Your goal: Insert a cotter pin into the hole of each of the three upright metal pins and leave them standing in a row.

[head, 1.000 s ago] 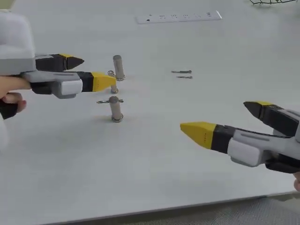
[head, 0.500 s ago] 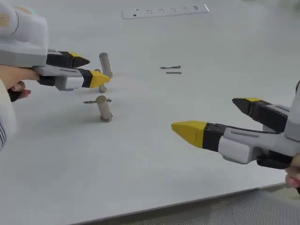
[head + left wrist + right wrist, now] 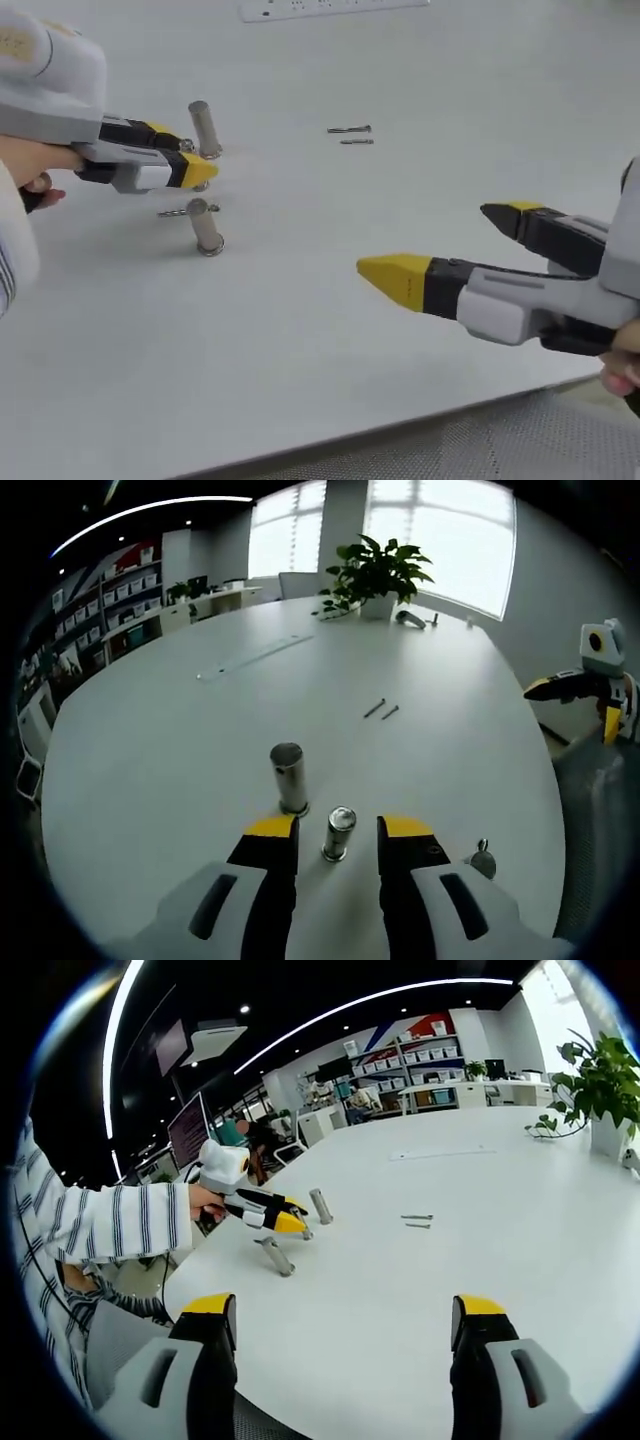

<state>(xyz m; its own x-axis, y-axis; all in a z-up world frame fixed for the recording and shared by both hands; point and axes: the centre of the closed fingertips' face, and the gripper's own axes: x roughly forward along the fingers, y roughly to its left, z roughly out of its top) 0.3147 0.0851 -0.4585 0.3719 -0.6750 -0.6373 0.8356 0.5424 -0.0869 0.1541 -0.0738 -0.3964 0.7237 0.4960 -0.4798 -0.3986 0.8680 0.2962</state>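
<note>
**Table** (image 3: 300, 330): a smooth, matte, pale grey-white top with a rounded outline.

**Left gripper** (image 3: 195, 153): a grey body with black jaws that taper to yellow wedge tips. It is held low over the table at the left of the head view. In the left gripper view we see the jaws partly spread on either side of the middle pin, with a gap on each side and no contact.

**Middle pin** (image 3: 341, 825): a short upright cylinder of bright metal with a flared base. We cannot tell whether a cotter pin sits in it.

**Far pin** (image 3: 204, 128): the same cylindrical form, upright, just beyond the left jaw tips.

**Near pin** (image 3: 206, 228): upright and nearest the person. A thin wire cotter pin (image 3: 178, 212) passes crosswise through its upper end.

**Loose cotter pins**: two slender metal pieces lying flat and side by side, one (image 3: 348, 130) just behind the other (image 3: 357, 142). They are well to the right of the three pins.

**Right gripper** (image 3: 440, 240): the same build as the left. It hangs above the table's near right area with its jaws spread wide and nothing between them, well apart from the pins.

**Power strip** (image 3: 330, 8): a long white bar at the far edge of the table.

**Potted plant** (image 3: 375, 565): leafy and green, at the far end of the table.

**Sleeve** (image 3: 90, 1225): white cloth with dark stripes, behind the left gripper.
</note>
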